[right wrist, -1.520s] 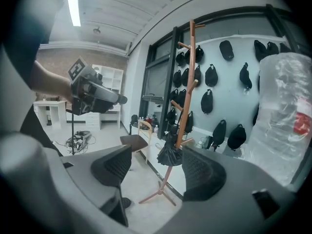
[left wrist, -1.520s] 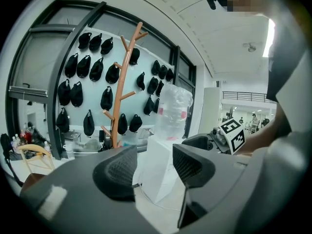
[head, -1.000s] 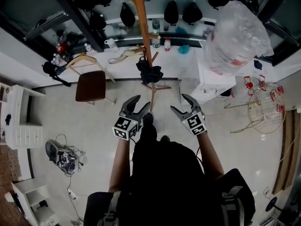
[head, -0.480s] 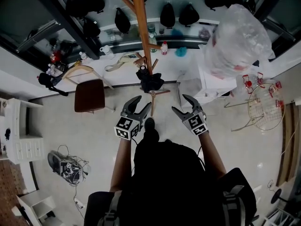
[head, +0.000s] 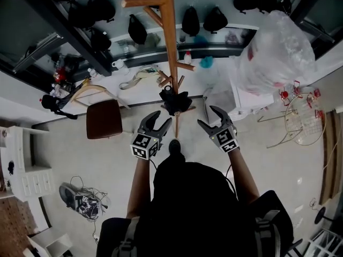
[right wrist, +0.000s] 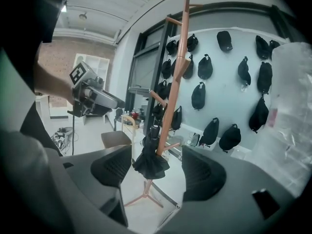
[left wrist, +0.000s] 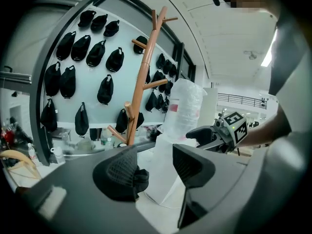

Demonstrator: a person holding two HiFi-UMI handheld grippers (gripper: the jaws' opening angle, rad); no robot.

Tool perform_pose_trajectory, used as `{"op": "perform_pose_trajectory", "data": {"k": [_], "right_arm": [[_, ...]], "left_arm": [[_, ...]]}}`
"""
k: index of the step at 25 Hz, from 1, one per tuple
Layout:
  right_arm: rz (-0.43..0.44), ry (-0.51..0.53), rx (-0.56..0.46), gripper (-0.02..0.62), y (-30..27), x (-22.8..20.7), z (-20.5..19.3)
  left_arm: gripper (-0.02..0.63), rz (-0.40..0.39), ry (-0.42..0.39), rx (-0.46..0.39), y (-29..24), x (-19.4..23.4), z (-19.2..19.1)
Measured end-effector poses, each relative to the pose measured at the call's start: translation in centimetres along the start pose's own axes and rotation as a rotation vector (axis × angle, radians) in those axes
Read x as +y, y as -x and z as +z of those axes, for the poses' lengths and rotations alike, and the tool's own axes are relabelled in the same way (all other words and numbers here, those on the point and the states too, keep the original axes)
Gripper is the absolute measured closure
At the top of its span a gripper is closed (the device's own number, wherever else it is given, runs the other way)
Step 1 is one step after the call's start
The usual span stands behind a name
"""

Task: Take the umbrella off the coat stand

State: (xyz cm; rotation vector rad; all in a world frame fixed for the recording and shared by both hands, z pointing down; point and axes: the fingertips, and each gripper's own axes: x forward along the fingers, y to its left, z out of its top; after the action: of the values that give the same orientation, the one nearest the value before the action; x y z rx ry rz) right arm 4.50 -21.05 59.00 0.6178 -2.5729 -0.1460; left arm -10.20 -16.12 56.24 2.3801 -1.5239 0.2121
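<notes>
Pale floor [head: 96, 165]; folded umbrella [head: 175, 101] hangs on coat stand [head: 170, 42].

The left gripper [head: 162, 116] and right gripper [head: 206, 115] are closer to the umbrella [head: 174, 101]. The stand [head: 169, 36] looms nearer in the head view, and the chair [head: 104, 118] sits lower.

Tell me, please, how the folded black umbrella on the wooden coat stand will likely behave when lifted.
The folded black umbrella looks compact, so probably light. Its bunched fabric would likely give under a grip. The slim wooden coat stand may wobble if it snags.
</notes>
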Motion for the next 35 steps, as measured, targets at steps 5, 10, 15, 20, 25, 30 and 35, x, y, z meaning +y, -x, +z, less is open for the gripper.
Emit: {"op": "perform_pose_trajectory", "data": {"k": [5,10,15,20,25,30,35], "right_arm": [[-0.044,-0.021,-0.002,0.272,-2.0,-1.2,0.7],[-0.093,-0.048,0.004,0.272,-3.5,-2.1,1.1],[-0.15,-0.075,0.011,0.272,-4.5,-2.8,1.1],[-0.189,-0.09,0.025,0.272,-4.9,-3.0,0.8],[-0.195,-0.101,0.036,0.272,-4.7,-2.9,0.5],[-0.201,-0.118,0.021,0.272,-4.7,-3.7,0.5],[-0.168,-0.113,-0.001,0.272,-5.3,-3.9,0.7]], "left_arm": [[0.377,-0.021,-0.024,0.035,-0.9,3.3,0.1],[0.376,-0.071,-0.041,0.053,-2.5,5.1,0.6],[0.373,-0.127,-0.064,0.073,-3.9,6.4,0.6],[0.37,-0.164,-0.067,0.084,-4.9,7.2,-0.1],[0.365,-0.175,-0.052,0.105,-5.6,7.5,-1.4],[0.35,-0.167,-0.053,0.148,-5.8,7.2,-2.8],[0.342,-0.13,-0.052,0.16,-5.9,7.6,-3.4]]}}
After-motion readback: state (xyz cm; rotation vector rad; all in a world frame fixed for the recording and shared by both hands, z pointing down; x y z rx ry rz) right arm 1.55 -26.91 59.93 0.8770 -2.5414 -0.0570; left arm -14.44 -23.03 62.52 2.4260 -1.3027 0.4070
